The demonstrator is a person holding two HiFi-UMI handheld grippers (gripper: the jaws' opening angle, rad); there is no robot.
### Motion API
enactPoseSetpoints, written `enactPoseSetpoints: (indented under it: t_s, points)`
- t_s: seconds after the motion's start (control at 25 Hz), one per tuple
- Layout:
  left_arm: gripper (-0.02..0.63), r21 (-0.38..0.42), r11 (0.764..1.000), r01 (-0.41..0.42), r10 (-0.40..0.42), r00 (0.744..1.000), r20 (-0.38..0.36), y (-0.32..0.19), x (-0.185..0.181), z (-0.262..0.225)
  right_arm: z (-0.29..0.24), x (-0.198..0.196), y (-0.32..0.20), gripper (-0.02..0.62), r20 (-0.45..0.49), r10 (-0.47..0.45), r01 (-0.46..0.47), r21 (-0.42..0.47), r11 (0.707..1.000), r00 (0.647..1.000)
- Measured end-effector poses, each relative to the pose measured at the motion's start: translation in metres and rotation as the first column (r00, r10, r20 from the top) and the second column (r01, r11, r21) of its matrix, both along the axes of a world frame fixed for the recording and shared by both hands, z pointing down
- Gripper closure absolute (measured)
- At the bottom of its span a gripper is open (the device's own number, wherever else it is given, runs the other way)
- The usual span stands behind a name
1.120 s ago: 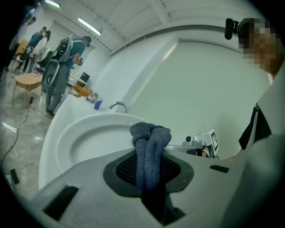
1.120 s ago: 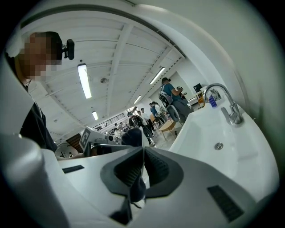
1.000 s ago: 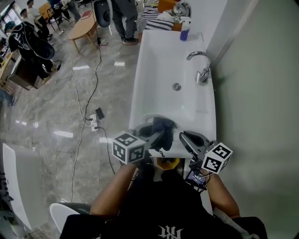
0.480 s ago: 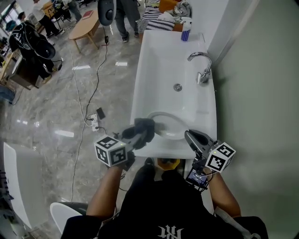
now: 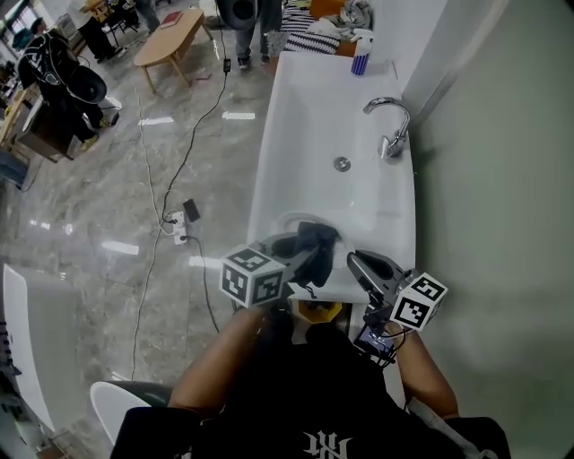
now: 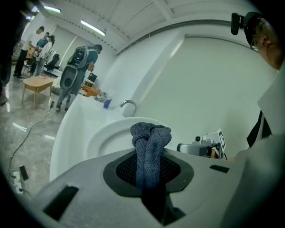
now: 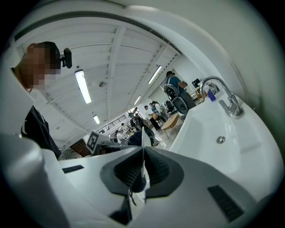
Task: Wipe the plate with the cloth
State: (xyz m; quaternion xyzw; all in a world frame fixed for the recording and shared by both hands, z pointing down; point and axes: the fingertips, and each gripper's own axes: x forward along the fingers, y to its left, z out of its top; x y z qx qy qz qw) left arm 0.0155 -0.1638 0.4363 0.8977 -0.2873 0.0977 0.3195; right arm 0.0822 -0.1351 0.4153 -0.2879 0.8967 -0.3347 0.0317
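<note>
Over the near end of the sink, a white plate (image 5: 280, 224) is held on edge by my right gripper (image 5: 361, 264), which is shut on its rim. In the right gripper view the thin plate edge (image 7: 142, 142) runs straight between the closed jaws. My left gripper (image 5: 308, 257) is shut on a bunched dark blue cloth (image 5: 315, 239), and that cloth (image 6: 149, 140) presses against the plate's face (image 6: 109, 136). Beyond the cloth, the right gripper (image 6: 199, 148) shows in the left gripper view.
A long white sink (image 5: 314, 134) stretches ahead with a chrome faucet (image 5: 390, 125) on the right and a drain (image 5: 342, 164). A blue spray bottle (image 5: 360, 61) and a pile of clothes (image 5: 323, 22) lie at its far end. Cables and a power strip (image 5: 179, 229) cross the floor at left.
The left gripper swept the cloth left to the plate's left rim, then came back right onto the plate's middle. The right gripper and plate stayed put.
</note>
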Motion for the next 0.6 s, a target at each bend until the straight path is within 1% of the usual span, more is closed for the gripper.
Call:
enactPoseSetpoints:
  t_s: [0.2,0.44,0.52,0.6]
  points:
    - [0.543,-0.031,0.993,0.112,-0.110,0.993,0.047,-0.019,-0.045,0.017,0.003,0.005,0.000,0.584,0.013,-0.021,0.021,-0.009,1.000,1.000]
    - [0.543,-0.056,0.976,0.209,-0.204,0.976,0.082,-0.022,-0.090,0.034,0.006,0.004,-0.003,0.584,0.004,-0.021,0.021,-0.022,1.000,1.000]
    - [0.543,-0.073,0.968,0.240,-0.233,0.968,0.094,-0.020,-0.106,0.040,0.010,0.007,-0.006,0.584,0.003,-0.009,0.009,-0.045,0.999,1.000]
    - [0.543,-0.092,0.959,0.269,-0.259,0.961,0.100,-0.018,-0.121,0.045,0.019,0.012,-0.011,0.584,0.018,0.017,-0.016,-0.090,0.996,1.000]
